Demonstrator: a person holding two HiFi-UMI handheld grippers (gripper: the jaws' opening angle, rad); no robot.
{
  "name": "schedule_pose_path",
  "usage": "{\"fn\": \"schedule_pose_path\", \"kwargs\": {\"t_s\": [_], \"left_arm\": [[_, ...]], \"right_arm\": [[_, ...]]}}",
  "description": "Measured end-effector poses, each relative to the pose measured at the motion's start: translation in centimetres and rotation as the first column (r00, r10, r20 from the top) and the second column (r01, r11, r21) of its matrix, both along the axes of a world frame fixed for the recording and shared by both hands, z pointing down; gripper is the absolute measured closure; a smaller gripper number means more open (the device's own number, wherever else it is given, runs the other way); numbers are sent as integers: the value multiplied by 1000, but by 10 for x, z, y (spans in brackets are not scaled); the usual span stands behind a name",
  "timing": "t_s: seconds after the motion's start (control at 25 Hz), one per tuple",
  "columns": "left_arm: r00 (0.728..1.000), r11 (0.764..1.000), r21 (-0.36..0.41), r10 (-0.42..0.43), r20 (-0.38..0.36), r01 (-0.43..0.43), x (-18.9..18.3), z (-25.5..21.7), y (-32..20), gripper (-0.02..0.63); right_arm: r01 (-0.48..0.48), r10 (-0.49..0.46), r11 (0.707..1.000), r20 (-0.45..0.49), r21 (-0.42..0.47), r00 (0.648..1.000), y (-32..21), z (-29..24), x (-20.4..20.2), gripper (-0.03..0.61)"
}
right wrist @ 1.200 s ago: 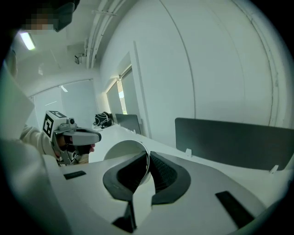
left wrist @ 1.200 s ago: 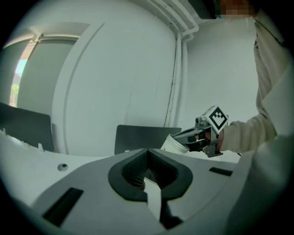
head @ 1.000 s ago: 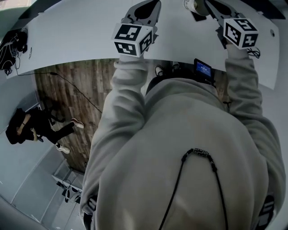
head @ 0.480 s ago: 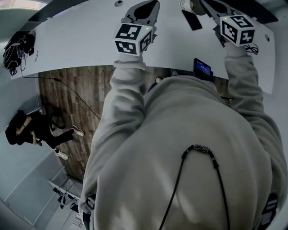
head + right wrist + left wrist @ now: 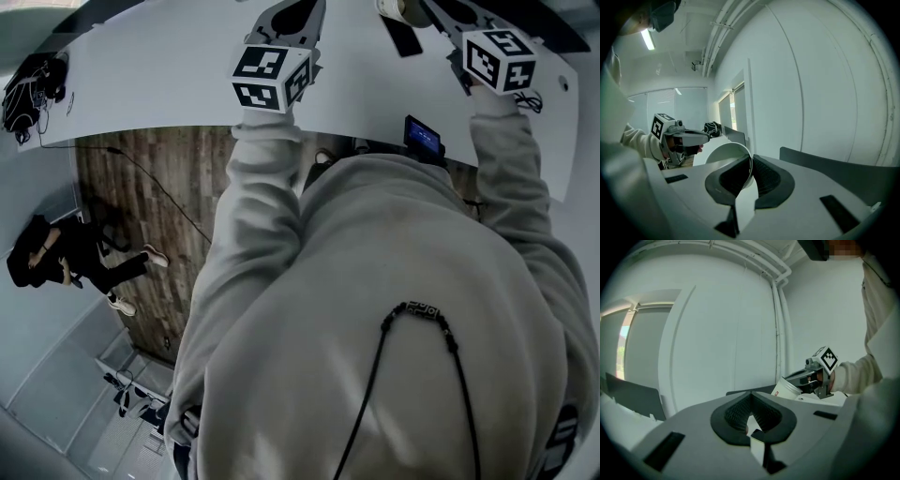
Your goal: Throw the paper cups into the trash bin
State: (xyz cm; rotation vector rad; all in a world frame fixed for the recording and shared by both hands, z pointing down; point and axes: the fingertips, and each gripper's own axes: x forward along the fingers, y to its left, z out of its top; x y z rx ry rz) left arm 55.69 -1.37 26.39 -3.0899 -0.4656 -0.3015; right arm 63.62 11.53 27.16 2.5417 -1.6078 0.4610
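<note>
Pinching the wall of the paper cup (image 5: 723,157) at its rim, your right gripper (image 5: 751,164) has one pad inside the cup and one outside. The cup's open mouth faces left in the right gripper view. The cup is held over the white table (image 5: 169,75), at the top edge of the head view. On your left gripper (image 5: 751,397) the jaws are pressed together at the tips with nothing gripped. The two grippers point the same way, side by side and apart.

The paper cup (image 5: 724,157) looks smooth, the floor (image 5: 159,206) wood-grained, the table (image 5: 169,75) matt.
</note>
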Motion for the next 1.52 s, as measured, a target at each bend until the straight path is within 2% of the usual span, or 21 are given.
{"fn": "schedule_pose_path", "kwargs": {"t_s": [0.2,0.32,0.4,0.52,0.6,0.76,0.88,1.04,1.12,1.24,1.4,1.52], "left_arm": [[992,993,-15,-112,51,113,-11,21,-42,618],[974,976,6,-217,72,217,-38,28,-75,618],[953,956,12,-294,79,294,-74,25,-88,618],[914,916,15,-400,63,400,-160,-5,-86,618],[883,884,15,-468,41,468,-222,-32,-82,618],[805,805,15,-593,6,593,-318,-65,-91,618],[726,726,18,-688,7,687,-394,-62,-112,618],[603,603,-7,-798,4,798,-500,-74,-156,618],[558,558,-18,-830,0,829,-549,-91,-174,618],[514,514,-18,-857,4,857,-608,-94,-197,618],[458,458,-18,-889,17,889,-696,-66,-246,618],[431,431,-8,-901,36,902,-754,-44,-269,618]], "right_arm": [[77,-77,997,28,11,997,-27,18,7,535],[141,-142,990,42,30,989,-48,25,2,535],[192,-194,980,46,41,980,-57,22,-20,535],[287,-289,956,37,51,956,-64,-3,-89,535],[366,-368,929,22,56,930,-75,-30,-141,535],[512,-512,856,-32,71,859,-122,-79,-221,535],[618,-617,783,-38,70,786,-167,-80,-285,535],[748,-747,663,-44,22,663,-231,-90,-382,535],[781,-781,624,-40,7,624,-257,-106,-427,535],[817,-817,576,-35,-7,576,-293,-109,-485,535],[856,-856,516,-18,-10,516,-361,-83,-571,535],[876,-876,482,0,-13,482,-397,-65,-629,535]]}}
